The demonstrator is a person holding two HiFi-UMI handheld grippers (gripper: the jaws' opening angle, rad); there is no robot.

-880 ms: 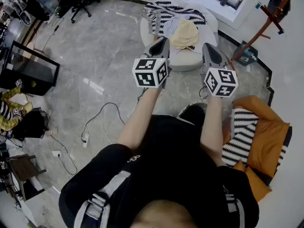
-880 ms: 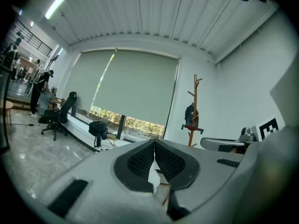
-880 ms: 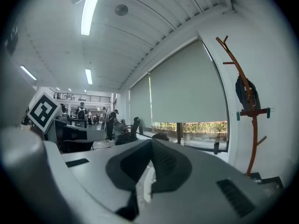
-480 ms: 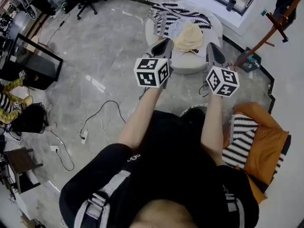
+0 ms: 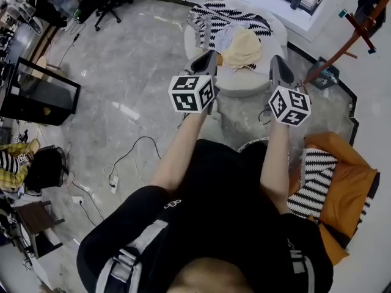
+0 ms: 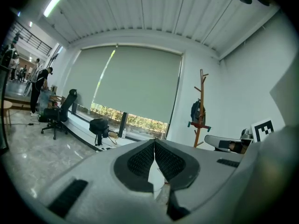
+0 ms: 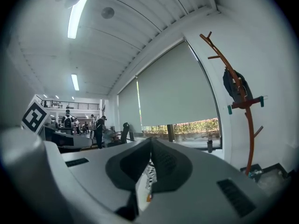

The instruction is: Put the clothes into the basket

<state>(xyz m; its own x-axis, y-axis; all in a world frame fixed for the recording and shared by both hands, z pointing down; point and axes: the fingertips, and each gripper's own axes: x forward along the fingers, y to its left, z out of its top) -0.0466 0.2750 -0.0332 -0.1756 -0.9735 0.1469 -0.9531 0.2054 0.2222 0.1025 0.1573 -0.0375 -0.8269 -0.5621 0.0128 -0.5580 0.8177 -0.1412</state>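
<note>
From the head, we are looking steeply down past our own chest and forearms onto the grey floor [image 5: 122, 72], with the left tool [image 5: 209, 57] and right tool [image 5: 278, 63] held out ahead. The camera riding on each is looking level, close along its jaws, toward the blinded window [image 6: 126, 83]. All three views are sharing the wooden coat stand [image 7: 244, 104], and each tool camera is also catching the other tool.
</note>
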